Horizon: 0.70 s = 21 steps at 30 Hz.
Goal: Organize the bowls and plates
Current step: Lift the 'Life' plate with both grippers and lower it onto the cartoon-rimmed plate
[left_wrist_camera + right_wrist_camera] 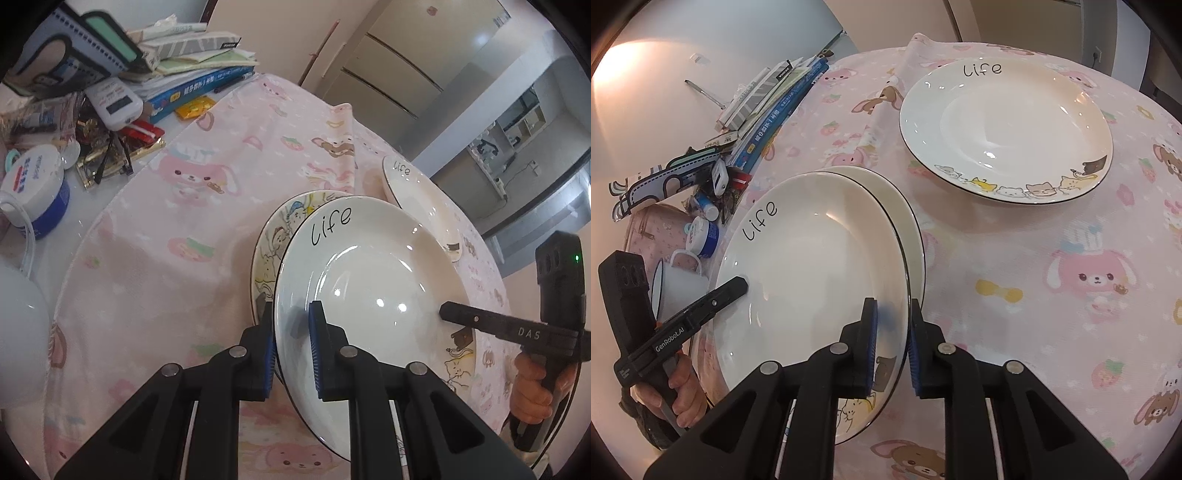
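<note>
A white "Life" plate [369, 280] [812, 280] is held tilted above a second plate with cartoon drawings [280, 236] [905, 221] on the pink cloth. My left gripper [291, 332] is shut on the held plate's near rim; in the right wrist view one of its fingers [727, 291] rests on that plate's left side. My right gripper [892, 332] is shut on the same plate's opposite rim; one of its fingers [472, 317] shows on the plate in the left wrist view. A third "Life" plate [1004, 129] [417, 192] lies flat further away.
A pink cartoon tablecloth [1052, 277] covers the round table. Books, a pencil case and small clutter [122, 85] [738, 122] fill one side, with a blue-and-white jar [33, 188] and a white enamel mug [676, 284]. A fridge [424, 66] stands beyond the table.
</note>
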Tool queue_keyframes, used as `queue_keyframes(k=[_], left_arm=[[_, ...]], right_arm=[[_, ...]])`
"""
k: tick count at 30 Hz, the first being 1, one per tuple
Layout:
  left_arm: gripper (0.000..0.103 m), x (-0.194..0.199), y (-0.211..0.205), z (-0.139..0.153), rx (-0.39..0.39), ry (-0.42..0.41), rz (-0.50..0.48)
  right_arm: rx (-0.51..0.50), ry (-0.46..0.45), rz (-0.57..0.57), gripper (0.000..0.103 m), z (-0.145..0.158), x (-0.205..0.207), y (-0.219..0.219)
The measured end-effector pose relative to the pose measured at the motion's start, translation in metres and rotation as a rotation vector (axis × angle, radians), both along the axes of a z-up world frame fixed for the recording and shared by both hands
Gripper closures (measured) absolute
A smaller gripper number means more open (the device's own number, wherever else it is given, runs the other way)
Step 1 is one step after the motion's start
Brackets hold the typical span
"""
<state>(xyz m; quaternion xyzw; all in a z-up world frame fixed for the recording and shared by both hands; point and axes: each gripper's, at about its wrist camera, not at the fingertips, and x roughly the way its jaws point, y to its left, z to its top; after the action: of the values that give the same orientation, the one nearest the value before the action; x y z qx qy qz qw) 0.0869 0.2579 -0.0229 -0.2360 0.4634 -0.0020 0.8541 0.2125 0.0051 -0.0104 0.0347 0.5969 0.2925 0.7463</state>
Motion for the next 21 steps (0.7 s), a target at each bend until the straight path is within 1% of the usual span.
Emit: queue_keyframes(k=[3, 8, 15, 18, 21], left_arm=[[0.088, -0.003, -0.004, 0.008, 0.023, -0.008, -0.007], [0.086, -0.007, -0.002, 0.013, 0.043, -0.020, 0.020], [0.085, -0.008, 0.000, 0.004, 0.069, 0.029, 0.034], [0.084, -0.007, 0.001, -0.001, 0.071, 0.042, 0.039], [0.084, -0.004, 0.001, -0.006, 0.070, 0.056, 0.040]], right_arm=[[-0.010, -0.008, 0.003, 0.085, 0.003, -0.003, -0.002], [-0.008, -0.041, 0.019, 0.085, 0.012, -0.011, -0.003], [-0.049, -0.069, 0.043, 0.085, 0.007, -0.022, 0.006], [-0.057, -0.070, 0.046, 0.085, 0.003, -0.023, 0.008], [-0.084, -0.092, 0.051, 0.085, 0.002, -0.026, 0.011]])
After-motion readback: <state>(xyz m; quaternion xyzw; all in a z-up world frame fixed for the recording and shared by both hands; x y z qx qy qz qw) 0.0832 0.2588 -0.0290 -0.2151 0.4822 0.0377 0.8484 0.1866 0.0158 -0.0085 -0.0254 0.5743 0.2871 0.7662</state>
